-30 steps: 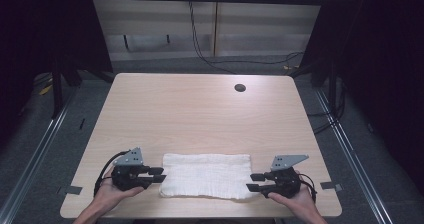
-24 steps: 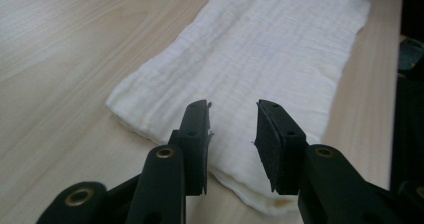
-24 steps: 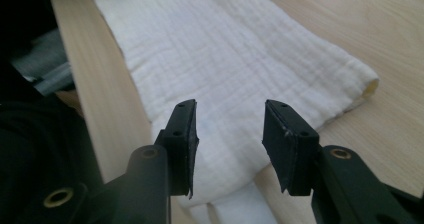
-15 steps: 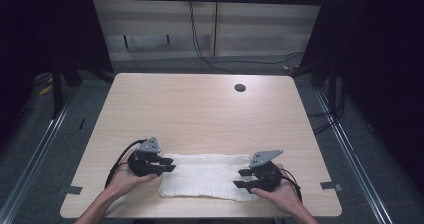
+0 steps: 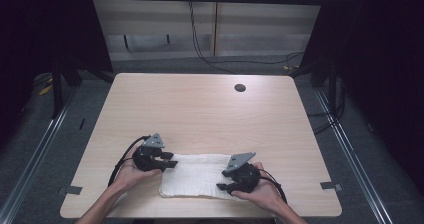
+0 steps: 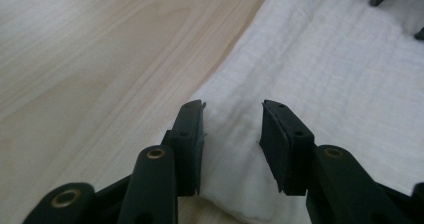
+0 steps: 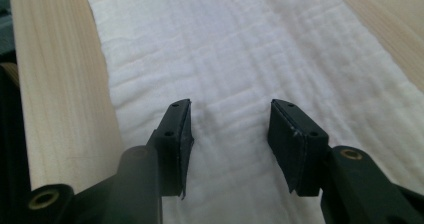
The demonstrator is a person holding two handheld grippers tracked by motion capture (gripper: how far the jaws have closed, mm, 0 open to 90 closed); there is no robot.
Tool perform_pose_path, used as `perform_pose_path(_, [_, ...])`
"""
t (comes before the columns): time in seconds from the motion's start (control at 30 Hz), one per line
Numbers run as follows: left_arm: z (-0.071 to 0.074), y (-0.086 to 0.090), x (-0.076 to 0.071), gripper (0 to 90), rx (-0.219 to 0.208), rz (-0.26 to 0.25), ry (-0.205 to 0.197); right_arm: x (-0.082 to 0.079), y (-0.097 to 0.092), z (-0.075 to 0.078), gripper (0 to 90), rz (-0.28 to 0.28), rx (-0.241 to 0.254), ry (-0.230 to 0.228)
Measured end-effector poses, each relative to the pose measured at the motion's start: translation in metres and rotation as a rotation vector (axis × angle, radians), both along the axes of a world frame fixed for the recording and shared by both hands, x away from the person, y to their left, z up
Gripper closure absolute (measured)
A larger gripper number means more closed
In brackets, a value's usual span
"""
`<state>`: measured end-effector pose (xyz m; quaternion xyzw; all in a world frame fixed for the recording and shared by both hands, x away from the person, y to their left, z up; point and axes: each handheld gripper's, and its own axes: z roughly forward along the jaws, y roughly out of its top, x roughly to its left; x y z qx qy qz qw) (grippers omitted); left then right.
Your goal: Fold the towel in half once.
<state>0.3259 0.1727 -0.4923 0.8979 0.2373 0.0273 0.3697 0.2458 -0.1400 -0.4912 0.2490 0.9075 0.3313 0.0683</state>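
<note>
A light wood counter (image 5: 200, 114) with rounded corners is set in a pretty dim room, and a small dark round grommet (image 5: 240, 88) is seen toward its 1 o'clock corner. Grey carpeted floor (image 5: 30, 154) is laid all around, with metal rails (image 5: 350, 159) at 3 and 9 o'clock. Black cables (image 5: 215, 59) are draped at 12 o'clock against a pale panelled wall (image 5: 150, 24).

A light wooden table (image 5: 200, 119) with rounded corners carries a folded white cloth (image 5: 197, 176), which lies flat near the six o'clock edge, long side along that edge. A small dark round hole (image 5: 240, 88) sits toward one o'clock.
</note>
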Motion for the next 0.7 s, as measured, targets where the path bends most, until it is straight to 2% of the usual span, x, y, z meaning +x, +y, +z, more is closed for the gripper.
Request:
perform_pose_path(0.07, [-0.001, -0.002, 0.0, 57.2, 0.015, 0.002, -0.001, -0.002, 0.0, 0.001, 65.2, 0.017, -0.01, -0.012])
perform_pose_path(0.13, [-0.001, -0.003, -0.002, 57.1, 0.027, 0.004, -0.014, -0.002, -0.003, 0.0, 73.1, 0.018, -0.001, -0.008])
perform_pose_path(0.23, [-0.002, -0.007, -0.004, 60.3, 0.02, 0.005, -0.026, -0.001, -0.007, 0.001, 82.4, 0.014, 0.001, 0.015])
perform_pose_path(0.33, [-0.003, -0.016, -0.006, 64.2, 0.024, 0.004, -0.05, 0.0, -0.014, 0.0, 84.6, 0.005, 0.02, 0.031])
perform_pose_path(0.37, [-0.004, -0.018, -0.008, 65.9, 0.025, 0.006, -0.06, -0.001, -0.016, 0.001, 84.8, -0.002, 0.011, 0.033])
perform_pose_path(0.4, [-0.004, -0.022, -0.009, 70.1, 0.018, -0.001, -0.061, -0.002, -0.018, 0.001, 85.1, -0.004, 0.018, 0.037])
perform_pose_path(0.47, [-0.004, -0.027, -0.01, 76.2, 0.006, -0.012, -0.057, -0.003, -0.026, 0.001, 85.2, -0.011, 0.011, 0.042])
perform_pose_path(0.53, [-0.004, -0.029, -0.008, 77.5, 0.011, -0.025, -0.037, -0.001, -0.034, 0.001, 85.2, -0.03, 0.022, 0.057])
perform_pose_path(0.63, [-0.005, -0.037, -0.009, 79.4, -0.012, -0.002, -0.027, 0.001, -0.044, 0.001, 85.2, -0.043, 0.03, 0.064])
perform_pose_path(0.7, [-0.004, -0.044, -0.012, 79.3, 0.002, -0.041, -0.034, 0.0, -0.046, 0.001, 84.8, -0.05, 0.021, 0.063])
